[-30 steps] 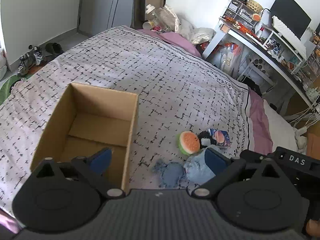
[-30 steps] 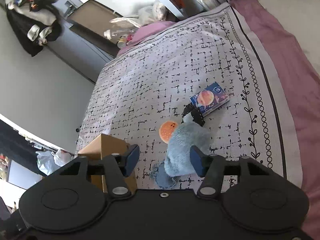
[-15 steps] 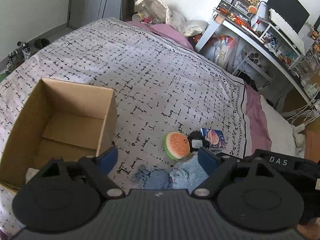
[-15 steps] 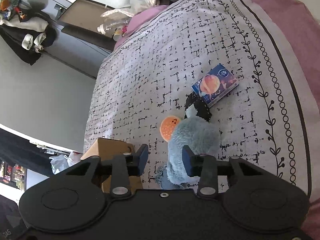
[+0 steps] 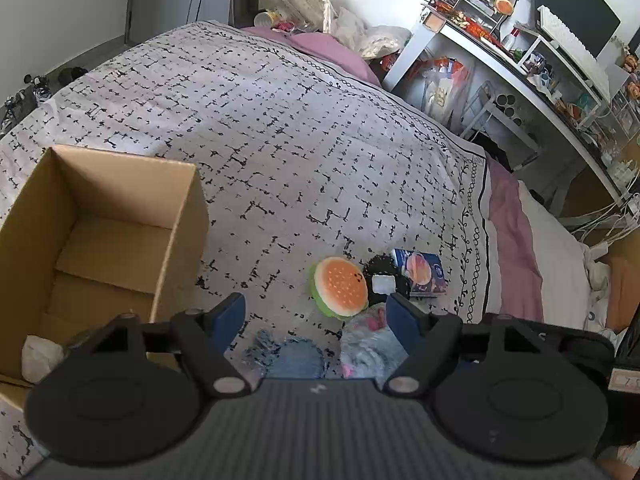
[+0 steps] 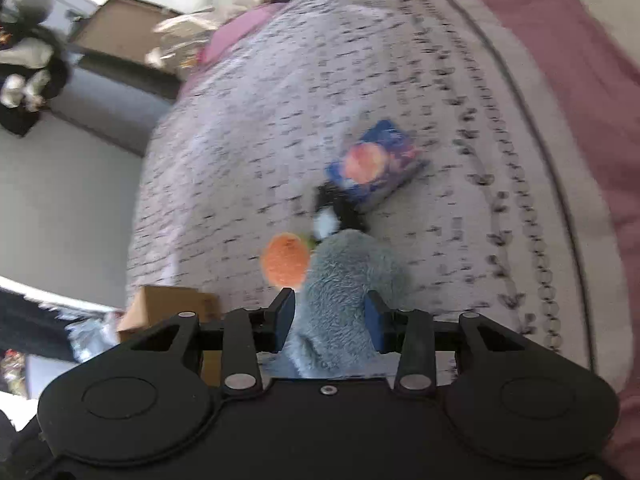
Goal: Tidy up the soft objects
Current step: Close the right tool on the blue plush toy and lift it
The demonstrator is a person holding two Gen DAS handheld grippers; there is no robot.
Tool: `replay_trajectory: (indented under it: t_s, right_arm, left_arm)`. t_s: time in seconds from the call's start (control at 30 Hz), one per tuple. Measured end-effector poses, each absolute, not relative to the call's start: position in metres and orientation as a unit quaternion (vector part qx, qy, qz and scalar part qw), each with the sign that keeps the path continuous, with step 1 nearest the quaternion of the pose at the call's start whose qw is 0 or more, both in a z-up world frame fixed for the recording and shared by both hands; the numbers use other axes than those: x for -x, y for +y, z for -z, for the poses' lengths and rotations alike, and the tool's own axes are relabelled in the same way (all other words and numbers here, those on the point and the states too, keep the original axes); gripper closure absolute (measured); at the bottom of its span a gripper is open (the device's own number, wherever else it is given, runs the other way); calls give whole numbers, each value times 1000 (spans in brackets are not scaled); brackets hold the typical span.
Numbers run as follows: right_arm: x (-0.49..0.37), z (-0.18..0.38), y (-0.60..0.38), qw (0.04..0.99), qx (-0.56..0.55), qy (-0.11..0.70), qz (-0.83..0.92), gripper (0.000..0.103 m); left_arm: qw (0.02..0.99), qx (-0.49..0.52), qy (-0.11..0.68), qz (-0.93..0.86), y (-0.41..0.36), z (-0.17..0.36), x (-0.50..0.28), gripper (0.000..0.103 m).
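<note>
A blue plush toy (image 6: 352, 276) lies on the patterned bedspread (image 5: 280, 140). My right gripper (image 6: 329, 314) straddles it; its jaws are opening slightly, but the pads still pinch the fur on both sides. A watermelon-slice plush (image 5: 340, 286), a black fuzzy item with a white label (image 5: 382, 280) and a blue packet with a peach picture (image 5: 422, 272) lie just beyond it. My left gripper (image 5: 316, 314) hovers over the near end of the blue plush (image 5: 296, 356). Its jaws are closing and touch nothing. An open cardboard box (image 5: 120, 208) stands to the left.
A white soft item (image 5: 40, 356) lies in the box's near corner. A cluttered white desk (image 5: 520, 52) runs along the bed's right side. Bags and bottles (image 5: 304, 0) are piled at the bed's far end. Shoes (image 5: 24, 92) sit on the floor at the left.
The left gripper moved right, away from the box and toward the toys, and its jaws narrowed. The right gripper came down onto the blue plush and its fingers drew in around it.
</note>
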State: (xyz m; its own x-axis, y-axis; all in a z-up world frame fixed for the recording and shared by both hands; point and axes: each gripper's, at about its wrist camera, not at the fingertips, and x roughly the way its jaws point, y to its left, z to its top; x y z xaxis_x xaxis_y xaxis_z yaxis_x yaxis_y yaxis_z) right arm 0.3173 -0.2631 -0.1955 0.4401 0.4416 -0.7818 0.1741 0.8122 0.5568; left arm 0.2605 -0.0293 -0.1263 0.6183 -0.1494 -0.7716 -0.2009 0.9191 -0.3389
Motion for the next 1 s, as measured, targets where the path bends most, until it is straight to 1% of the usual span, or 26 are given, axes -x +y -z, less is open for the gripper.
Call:
replay_trajectory:
  t_s: [0.07, 0.17, 0.2, 0.37, 0.43, 0.5, 0.57, 0.73, 0.8, 0.9, 1.0]
  right_arm:
    - [-316, 197, -269, 795, -294, 529, -48, 55]
    - [-313, 197, -279, 791, -314, 523, -40, 53]
    - [-311, 196, -280, 793, -316, 519, -39, 53]
    - [-309, 198, -283, 793, -319, 518, -37, 53]
    - [-309, 200, -286, 788, -326, 521, -34, 57]
    - [-310, 202, -287, 784, -334, 523, -32, 65]
    - [-310, 205, -288, 780, -338, 526, -27, 68]
    - [-312, 211, -291, 773, -348, 530, -19, 69]
    - [-313, 215, -293, 770, -353, 532, -14, 76]
    - [-313, 218, -298, 764, -367, 530, -9, 83]
    - [-313, 221, -302, 761, -374, 530, -6, 83]
  left_arm:
    - [877, 199, 438, -14, -33, 127, -261, 26]
    - [876, 196, 440, -10, -39, 130, -261, 27]
    - [876, 197, 441, -8, -41, 131, -261, 31]
    - [868, 206, 452, 8, -51, 136, -263, 41]
    - [865, 210, 456, 13, -56, 138, -264, 42]
    - [863, 211, 459, 21, -62, 140, -266, 43]
    - [858, 215, 465, 29, -66, 143, -268, 44]
    - [847, 223, 481, 43, -79, 155, -276, 48]
    - [839, 231, 491, 48, -83, 162, -281, 52]
    - [823, 249, 508, 53, -87, 173, -288, 57]
    - [815, 261, 515, 52, -91, 181, -294, 58]
